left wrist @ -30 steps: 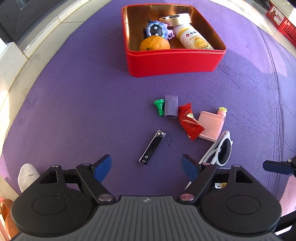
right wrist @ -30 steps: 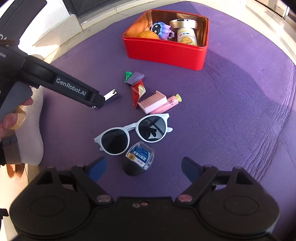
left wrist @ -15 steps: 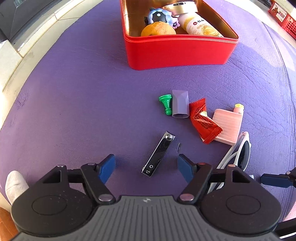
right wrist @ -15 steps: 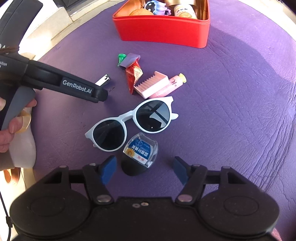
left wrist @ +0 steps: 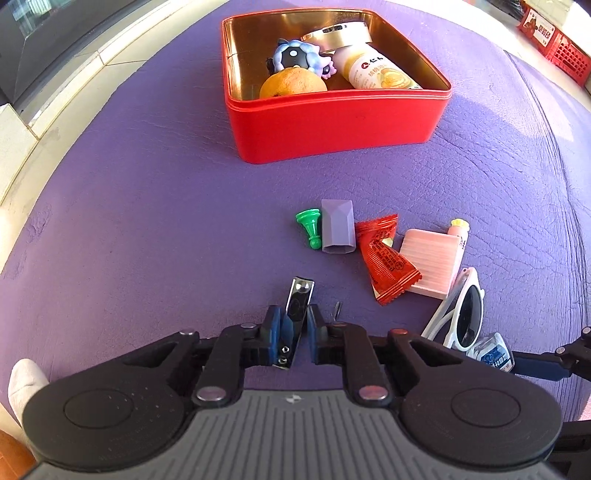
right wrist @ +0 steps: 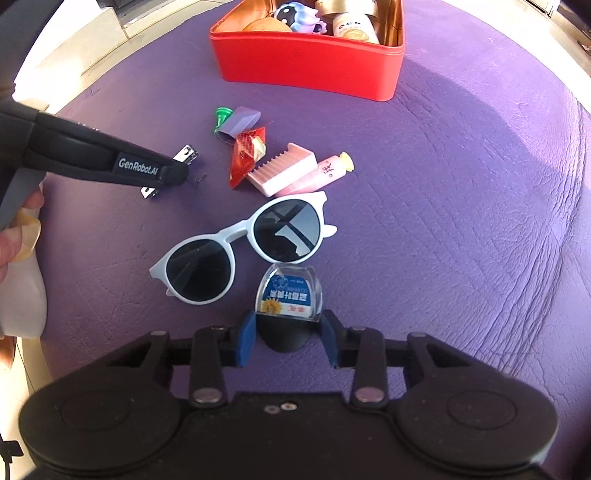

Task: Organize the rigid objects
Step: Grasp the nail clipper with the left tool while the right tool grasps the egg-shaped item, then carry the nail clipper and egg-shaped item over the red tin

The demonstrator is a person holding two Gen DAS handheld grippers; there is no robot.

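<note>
The left tool [left wrist: 291, 341] is closed on the nail clipper [left wrist: 297, 312]; both blue pads press its long sides, and its far end points toward the red tin [left wrist: 332, 122]. The right tool [right wrist: 288, 338] is closed on the small clear-lidded case [right wrist: 290, 297], one pad on each side of its dark base. The red tin stands at the far side of the purple tabletop [left wrist: 147, 221] and holds an orange [left wrist: 293, 84], a blue toy [left wrist: 299, 57], a bottle [left wrist: 373, 72] and a gold lid [left wrist: 336, 35]. On the near side of the tin, a row of loose items lies on the tabletop: a green pawn [left wrist: 309, 227] touching a gray cap [left wrist: 338, 226], then a red snack packet [left wrist: 386, 258], a pink comb [left wrist: 432, 262] and a pink tube [right wrist: 321, 173]. The white sunglasses [right wrist: 240, 245] lie nearer still, just beyond the small case.
</note>
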